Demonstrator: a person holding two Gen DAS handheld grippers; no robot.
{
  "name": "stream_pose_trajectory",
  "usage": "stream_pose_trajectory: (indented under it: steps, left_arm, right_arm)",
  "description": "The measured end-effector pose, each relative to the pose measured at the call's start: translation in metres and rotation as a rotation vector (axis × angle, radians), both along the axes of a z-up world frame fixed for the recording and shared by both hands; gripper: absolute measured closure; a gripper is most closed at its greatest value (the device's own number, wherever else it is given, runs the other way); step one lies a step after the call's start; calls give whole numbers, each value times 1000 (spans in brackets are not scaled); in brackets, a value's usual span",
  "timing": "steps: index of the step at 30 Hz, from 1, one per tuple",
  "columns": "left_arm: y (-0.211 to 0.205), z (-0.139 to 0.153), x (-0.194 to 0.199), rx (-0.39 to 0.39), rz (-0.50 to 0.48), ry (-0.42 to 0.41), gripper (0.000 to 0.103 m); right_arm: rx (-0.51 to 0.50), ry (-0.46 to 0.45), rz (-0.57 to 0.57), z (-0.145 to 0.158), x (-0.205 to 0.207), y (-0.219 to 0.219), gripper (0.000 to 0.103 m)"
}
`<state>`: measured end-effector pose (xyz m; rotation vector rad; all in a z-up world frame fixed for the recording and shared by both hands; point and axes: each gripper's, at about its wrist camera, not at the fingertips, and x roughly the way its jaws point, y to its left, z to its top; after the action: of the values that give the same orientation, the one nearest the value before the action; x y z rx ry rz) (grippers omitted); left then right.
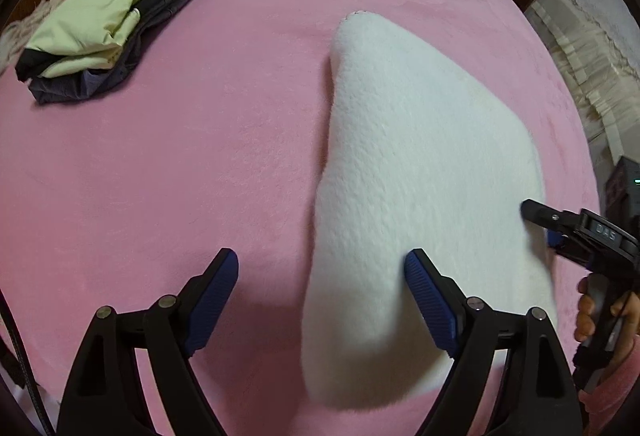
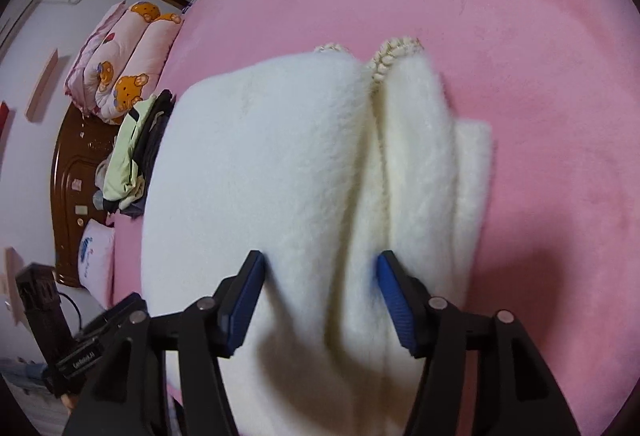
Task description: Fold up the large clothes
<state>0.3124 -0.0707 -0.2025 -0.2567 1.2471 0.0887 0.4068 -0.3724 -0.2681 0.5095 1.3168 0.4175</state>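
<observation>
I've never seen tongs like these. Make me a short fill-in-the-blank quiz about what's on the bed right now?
1. The fluffy white fleece garment lies on a bedspread coloured ____.
2. On top of the folded clothes pile sits a pale ____ garment.
3. The cushions near the wooden headboard are printed with orange ____.
4. Both the left tongs and the right tongs have their jaws ____.

Missing words: pink; green; bears; open

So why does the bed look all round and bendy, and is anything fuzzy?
Left wrist view: the fisheye lens bulges the pink bed, with dark corners. Right wrist view: same bulge; the white fleece blurs near the right gripper, which casts a shadow.
</observation>
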Motion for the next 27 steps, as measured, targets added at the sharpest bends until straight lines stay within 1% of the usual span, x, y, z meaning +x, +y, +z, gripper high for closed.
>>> stream_pose_trajectory:
  steps: [2,3,4,5,6,7,9,11,13,14,16,18,20,22,23,25,27]
  left_arm:
    - [1,-2,3,-14,-5,-5,18]
    - [0,-2,4,-17,-8,-10,18]
    - [1,-4,6,-19,-9,-11,18]
    - [1,-6,9,-22,-10,-12,18]
    - [1,-7,11,-24,-10,-12,18]
    - [0,-6,12,-22,-10,-15,18]
    - [-4,-6,14,-13,-18,-23,18]
    - [-14,-3,15,-5,-39,-23,18]
    - [-26,-1,16,-3,-78,-22,18]
    - [-32,0,17,-2,-100,-25,18]
    - [-44,1,17,5,-139,-27,18]
    - [-57,0,17,14,-172,-20,18]
    - [-67,-6,18,10,-189,-1,18]
    - [-74,-14,19,3,-185,31,18]
    - [-75,-18,19,-1,-177,42,18]
    - [-74,-21,18,-15,-155,40,18]
    - [-70,-22,16,-39,-126,43,18]
  right_arm:
    - [29,31,-14,-7,4,1,39]
    - [39,31,-13,-10,4,0,38]
    - [51,27,-10,-12,4,0,40]
    - [53,29,-6,-13,4,1,53]
    - [57,35,-3,-13,4,0,78]
    - [93,43,-5,-11,4,-1,79]
    - [98,8,-16,0,-2,-3,84]
    - [58,-65,-17,19,-9,-1,86]
    - [18,-149,-30,44,-20,-1,86]
    - [-3,-175,-44,55,-25,-3,87]
    - [-45,-204,-65,70,-34,-9,87]
    - [-97,-211,-74,77,-40,-19,87]
    - [-120,-166,-95,70,-44,-35,87]
    - [-132,-105,-125,48,-45,-48,86]
    - [-145,-81,-122,36,-45,-49,84]
    - [-180,-84,-99,23,-44,-47,79]
    - [-229,-109,-91,23,-44,-45,70]
